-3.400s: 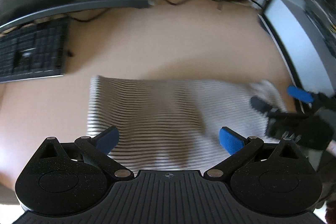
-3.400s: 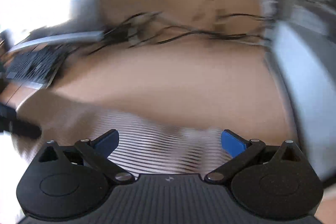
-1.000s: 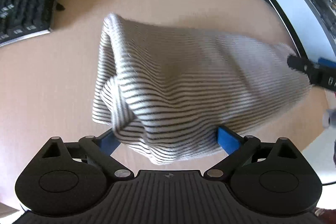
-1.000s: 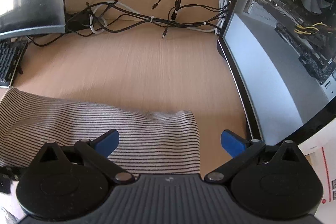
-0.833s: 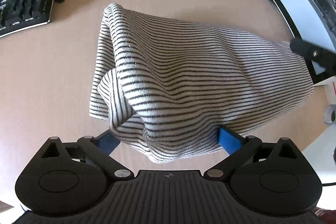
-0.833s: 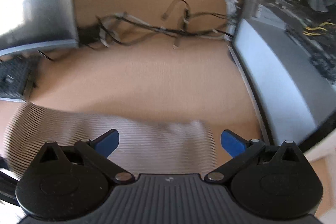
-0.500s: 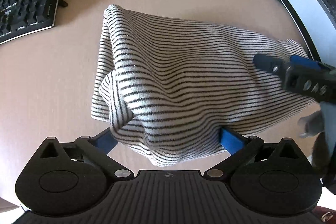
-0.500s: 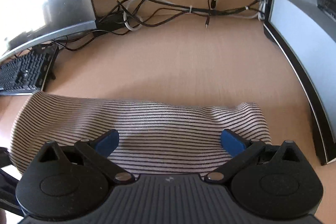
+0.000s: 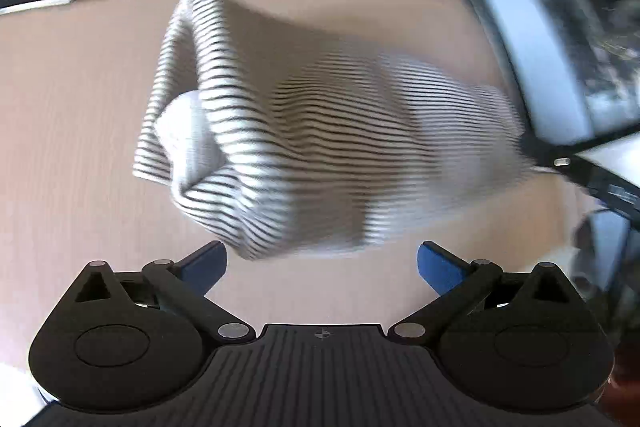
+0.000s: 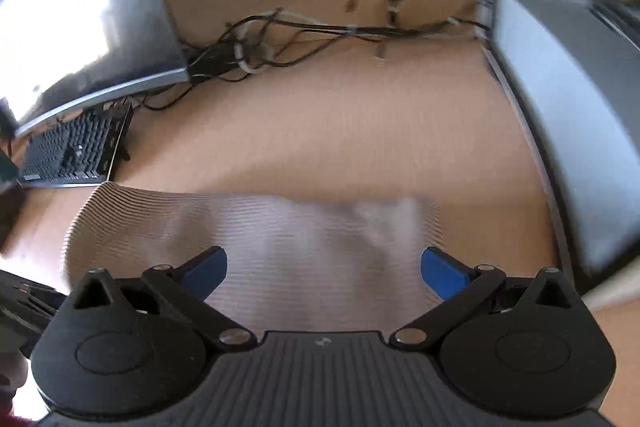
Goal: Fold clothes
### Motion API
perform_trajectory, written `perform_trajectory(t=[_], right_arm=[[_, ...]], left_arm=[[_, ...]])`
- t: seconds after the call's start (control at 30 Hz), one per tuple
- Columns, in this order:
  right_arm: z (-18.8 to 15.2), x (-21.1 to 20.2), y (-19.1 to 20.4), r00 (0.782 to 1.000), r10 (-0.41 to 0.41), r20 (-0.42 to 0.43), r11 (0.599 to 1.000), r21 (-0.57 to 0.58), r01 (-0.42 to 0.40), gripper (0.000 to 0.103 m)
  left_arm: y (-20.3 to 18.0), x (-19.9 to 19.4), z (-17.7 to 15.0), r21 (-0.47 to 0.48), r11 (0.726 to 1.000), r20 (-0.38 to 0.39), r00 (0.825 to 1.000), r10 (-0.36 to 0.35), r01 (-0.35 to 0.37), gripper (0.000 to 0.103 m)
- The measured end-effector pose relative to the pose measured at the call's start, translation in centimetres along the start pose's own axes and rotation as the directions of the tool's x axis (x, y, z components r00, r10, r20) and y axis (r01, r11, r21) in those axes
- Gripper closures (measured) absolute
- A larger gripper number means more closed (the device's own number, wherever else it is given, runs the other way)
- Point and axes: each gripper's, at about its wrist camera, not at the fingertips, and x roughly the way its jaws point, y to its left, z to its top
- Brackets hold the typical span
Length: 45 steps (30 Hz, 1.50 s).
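Our shirt (image 9: 320,131) sits bunched on the desk (image 9: 72,99), just ahead of both tongs. Left gripper (image 9: 322,261) and right gripper (image 10: 324,267) gape wide, holding nothing. Risk: grabbing one layer in this lump drags the fold apart.

Soft knitted cloth on the striped garment (image 9: 320,131), white with thin dark stripes (blur smears the weave). Under it, the desk (image 9: 72,99) shows pale matt wood with faint grain. The left gripper (image 9: 322,261) is matt black plastic, its body ribbed, with blue pads (image 9: 204,263) and shiny metal pins. The monitor (image 10: 80,11) looks glossy, catching glare.
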Motion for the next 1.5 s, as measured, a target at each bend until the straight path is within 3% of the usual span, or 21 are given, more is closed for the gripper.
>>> perform_trajectory(t=[0.13, 0.23, 0.3, 0.33, 0.4, 0.47, 0.5, 0.53, 0.57, 0.6, 0.7, 0.77, 0.8, 0.87, 0.93, 1.03, 1.07, 1.2, 1.33, 1.43, 1.5], right_arm=[[-1.9, 1.2, -2.0, 0.998, -0.031, -0.049, 0.996, 0.078, 0.034, 0.0], [-3.1, 3.3, -2.3, 0.995, 0.059, -0.081, 0.986, 0.163, -0.045, 0.0], [-3.1, 3.2, -1.9, 0.996, 0.081, -0.047, 0.98, 0.185, -0.071, 0.0], [-2.1, 2.4, -1.7, 0.993, 0.113, 0.013, 0.974, 0.194, -0.114, 0.0], [0.7, 0.1, -1.7, 0.964, 0.2, 0.173, 0.951, 0.201, -0.233, 0.0], [4.5, -3.7, -1.5, 0.888, 0.267, 0.375, 0.93, 0.141, -0.339, 0.0], [6.0, -5.4, -1.1, 0.856, 0.265, 0.445, 0.935, 0.099, -0.341, 0.0], [7.2, -6.4, -0.6, 0.839, 0.251, 0.482, 0.947, 0.055, -0.315, 0.0], [8.2, -7.2, 0.0, 0.829, 0.234, 0.507, 0.96, 0.013, -0.279, 0.0], [8.8, -7.2, 0.3, 0.835, 0.214, 0.508, 0.97, -0.011, -0.242, 0.0], [8.0, -3.7, 0.4, 0.91, 0.188, 0.369, 0.98, -0.008, -0.199, 0.0], [6.1, 0.2, 0.1, 0.951, 0.208, 0.23, 0.976, 0.022, -0.219, 0.0], [5.4, 2.2, 0.1, 0.964, 0.208, 0.168, 0.976, 0.037, -0.217, 0.0], [4.8, 5.7, -0.3, 0.98, 0.187, 0.064, 0.978, 0.084, -0.192, 0.0], [5.1, 7.9, -1.1, 0.982, 0.191, 0.009, 0.968, 0.166, -0.19, 0.0], [5.6, 9.8, -2.3, 0.975, 0.216, -0.049, 0.945, 0.263, -0.196, 0.0], [5.6, 9.8, -2.2, 0.973, 0.222, -0.062, 0.948, 0.246, -0.201, 0.0], [4.2, 9.2, -1.8, 0.971, 0.206, -0.118, 0.972, 0.141, -0.189, 0.0], [1.8, 8.0, -0.6, 0.968, 0.196, -0.157, 0.979, 0.093, -0.183, 0.0], [-0.6, 5.8, 0.2, 0.948, 0.22, -0.232, 0.975, 0.068, -0.21, 0.0], [-2.8, 4.1, 0.1, 0.914, 0.266, -0.306, 0.964, 0.065, -0.259, 0.0]], left_arm=[[-0.8, 1.5, 0.9, 0.026, 0.999, -0.024, 0.999, -0.026, 0.026, 0.0], [-0.8, 2.7, 2.4, -0.03, 0.997, -0.06, 0.996, -0.072, 0.07, 0.0], [-2.6, 0.9, 4.2, 0.033, 0.997, 0.02, 0.997, -0.071, 0.07, 0.0], [-3.4, -0.1, 5.2, 0.064, 0.996, 0.06, 0.996, -0.072, 0.068, 0.0], [-4.7, -1.5, 6.4, 0.105, 0.993, 0.133, 0.989, -0.06, 0.046, 0.0], [-5.5, -2.6, 7.1, 0.126, 0.992, 0.2, 0.979, -0.037, 0.012, 0.0], [-6.0, -3.1, 7.4, 0.136, 0.991, 0.233, 0.972, -0.026, -0.006, 0.0], [-6.4, -3.6, 7.8, 0.146, 0.989, 0.267, 0.964, -0.016, -0.024, 0.0], [-6.8, -4.1, 8.2, 0.154, 0.987, 0.3, 0.954, -0.005, -0.043, 0.0], [-7.2, -4.7, 8.5, 0.162, 0.985, 0.333, 0.943, 0.004, -0.062, 0.0], [-8.5, -5.9, 9.5, 0.183, 0.976, 0.417, 0.908, 0.033, -0.119, 0.0], [-7.8, -1.6, 8.6, 0.204, 0.967, 0.289, 0.953, 0.087, -0.15, 0.0], [-7.8, 0.4, 8.5, 0.215, 0.961, 0.249, 0.961, 0.119, -0.174, 0.0], [-7.7, 3.5, 8.7, 0.242, 0.94, 0.21, 0.959, 0.191, -0.241, 0.0], [-5.8, 3.8, 8.1, 0.266, 0.923, 0.216, 0.951, 0.223, -0.277, 0.0], [-3.9, 5.1, 8.6, 0.236, 0.932, 0.162, 0.957, 0.242, -0.275, 0.0], [-3.4, 5.4, 8.8, 0.215, 0.94, 0.141, 0.961, 0.238, -0.264, 0.0], [-3.5, 5.4, 7.3, 0.259, 0.93, 0.135, 0.963, 0.232, -0.26, 0.0], [-3.4, 5.2, 5.2, 0.287, 0.929, 0.068, 0.973, 0.222, -0.232, 0.0], [-3.1, 4.1, 2.6, 0.246, 0.957, -0.047, 0.985, 0.169, -0.152, 0.0], [-3.1, 2.9, 0.7, 0.223, 0.97, -0.108, 0.986, 0.125, -0.099, 0.0]])
